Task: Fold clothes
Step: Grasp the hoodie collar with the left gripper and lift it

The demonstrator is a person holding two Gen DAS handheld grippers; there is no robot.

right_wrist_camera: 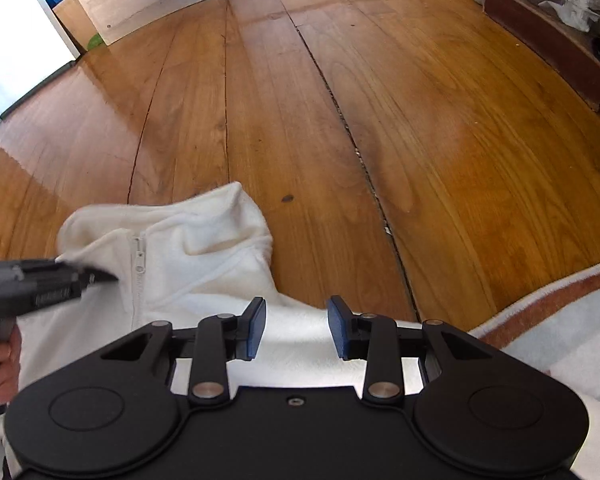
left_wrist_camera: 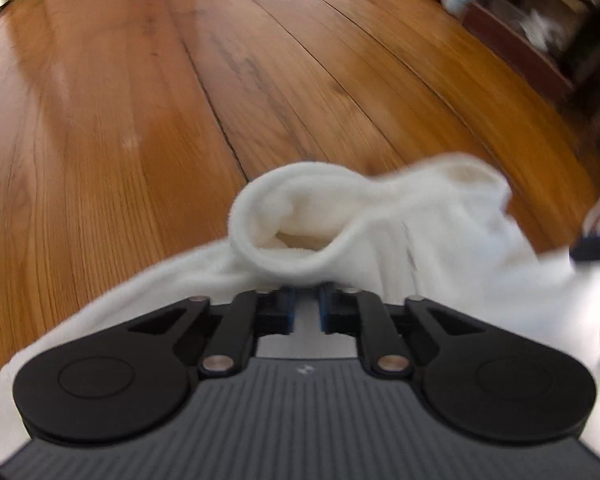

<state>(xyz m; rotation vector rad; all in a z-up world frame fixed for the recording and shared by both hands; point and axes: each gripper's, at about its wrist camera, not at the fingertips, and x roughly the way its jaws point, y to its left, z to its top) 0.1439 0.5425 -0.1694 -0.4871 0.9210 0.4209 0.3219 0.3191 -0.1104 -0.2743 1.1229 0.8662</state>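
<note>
Faintly, left claw [right_wrist_camera: 100,278] label unreadable; pinches white fleece [right_wrist_camera: 188,248], apparently

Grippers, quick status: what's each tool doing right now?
Left gripper: closed on the white fleece jacket.
Right gripper: open, holding nothing, over the jacket.

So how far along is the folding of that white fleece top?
Barely started. Nothing looks folded: the white fleece jacket lies rumpled on the wooden floor, its collar bunched. The left gripper is pinching the collar edge; the right gripper is open over the fabric. All folding remains.
</note>
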